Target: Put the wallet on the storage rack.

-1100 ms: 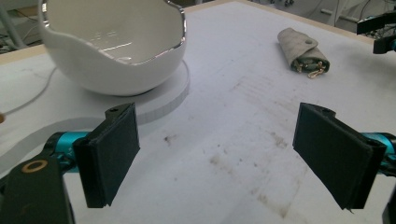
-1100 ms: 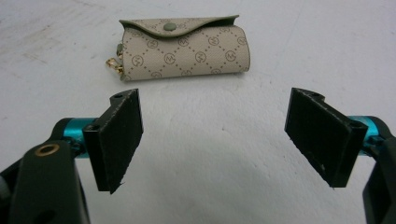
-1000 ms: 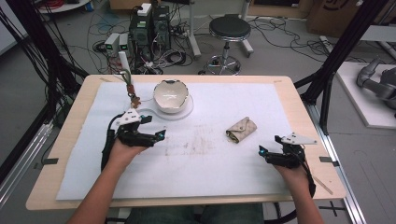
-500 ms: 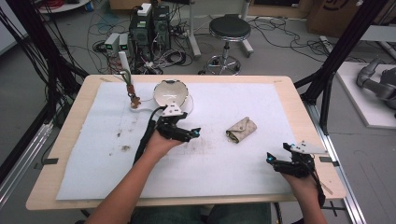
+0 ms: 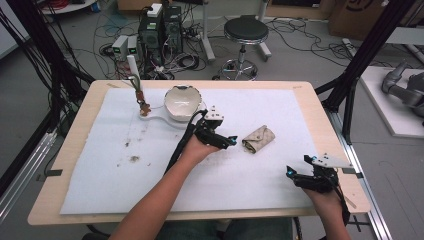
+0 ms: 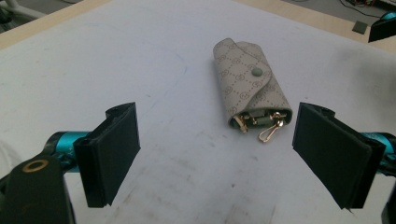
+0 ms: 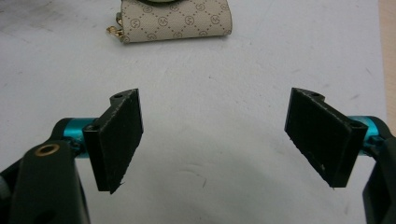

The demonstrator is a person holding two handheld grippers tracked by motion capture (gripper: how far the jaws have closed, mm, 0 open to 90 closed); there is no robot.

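Key pouch [image 6: 251, 88] — a small beige case of quilted, monogram-printed leatherette, folded over with a snap flap — lay flat on the white sheet [image 5: 260, 180] covering the bench [image 5: 320, 107], to the right of the white bowl [image 5: 183, 101]. Its open mouth, with a gold clasp and keys spilling out, faced the left tongs [image 6: 217, 154]; its long axis ran away from them, nearly in line with their reach, slightly slanted. The left tongs [image 5: 231, 142] hovered just beside the pouch's near end, jaws spread wide, nothing between them, the pouch sitting ahead and a little toward the right-hand jaw. That seemed the relation the coming grasp would turn on: the jaws would close across the pouch's short width, so a small shift sideways and forward looked needed to centre it.

The right tongs [image 5: 298, 172] were also spread and empty, well apart from the pouch, near the bench's front right corner — clearly the farther hand. In the right gripper view the pouch [image 7: 175, 21] lay crosswise, far ahead.

Soft, flattish and slightly domed, the pouch would likely give under the black ribbed pads.
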